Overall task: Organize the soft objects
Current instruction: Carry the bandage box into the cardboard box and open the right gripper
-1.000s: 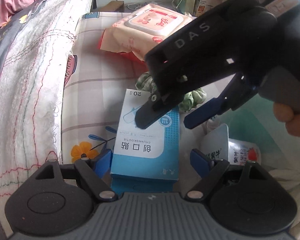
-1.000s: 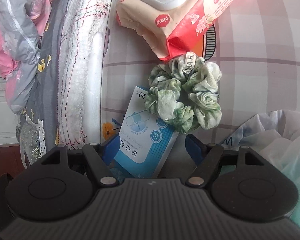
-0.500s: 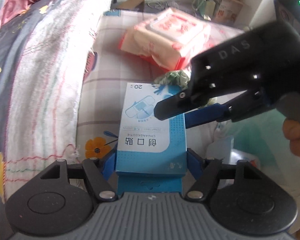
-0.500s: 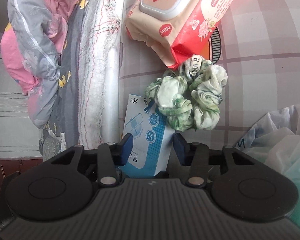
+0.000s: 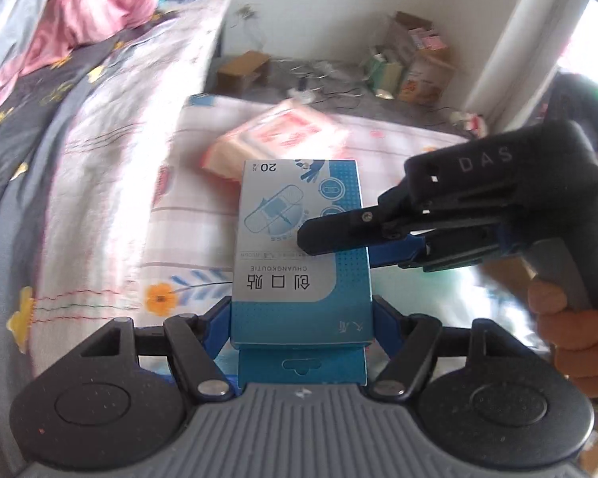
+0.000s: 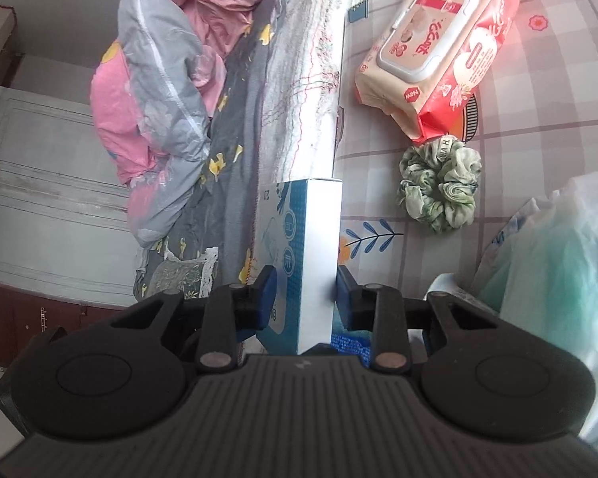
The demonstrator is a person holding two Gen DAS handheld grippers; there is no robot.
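Note:
A blue and white box of plasters (image 5: 299, 247) is held off the bed by both grippers. My left gripper (image 5: 302, 314) is shut on its near end, across its width. My right gripper (image 6: 306, 292) is shut on the box (image 6: 311, 255) across its thin sides; in the left wrist view it (image 5: 339, 239) reaches in from the right. A green scrunchie (image 6: 438, 187) and a pink pack of wet wipes (image 6: 434, 51) lie on the checked sheet (image 6: 538, 119); the pack (image 5: 275, 139) is blurred in the left wrist view.
A grey and pink quilt (image 6: 171, 91) is bunched on the left along a white blanket edge (image 6: 311, 91). A translucent plastic bag (image 6: 558, 259) sits at the right. Cardboard boxes (image 5: 410, 59) and cables lie on the floor beyond the bed.
Both grippers closed on the plaster box and lifted it off the sheet. The scrunchie and wipes stayed on the bed. The views tilted up.

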